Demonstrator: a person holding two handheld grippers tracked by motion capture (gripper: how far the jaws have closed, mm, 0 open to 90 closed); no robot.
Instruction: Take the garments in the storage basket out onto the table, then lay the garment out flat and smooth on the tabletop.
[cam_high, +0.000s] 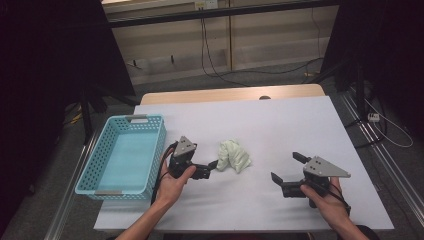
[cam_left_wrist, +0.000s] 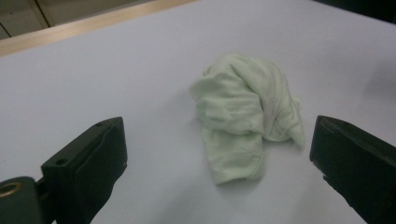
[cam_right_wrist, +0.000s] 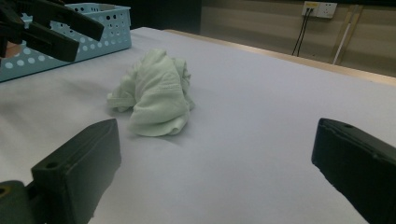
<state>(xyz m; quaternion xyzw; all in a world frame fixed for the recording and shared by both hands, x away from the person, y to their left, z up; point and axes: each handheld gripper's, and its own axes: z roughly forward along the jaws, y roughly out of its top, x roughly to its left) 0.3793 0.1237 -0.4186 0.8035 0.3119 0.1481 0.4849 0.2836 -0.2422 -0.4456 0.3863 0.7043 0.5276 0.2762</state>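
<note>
Cloth (cam_high: 234, 155), crumpled and pale green, lay just ahead of my left gripper (cam_high: 212, 165), whose jaws gaped wide, empty; I judged a deep, centred bite best.

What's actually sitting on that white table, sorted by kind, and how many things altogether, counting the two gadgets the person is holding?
Crumpled pale green cloth: 1
Light blue plastic basket: 1
Hand-held grippers: 2, the left gripper and the right gripper, both with jaws open and nothing between them
Total: 4
</note>
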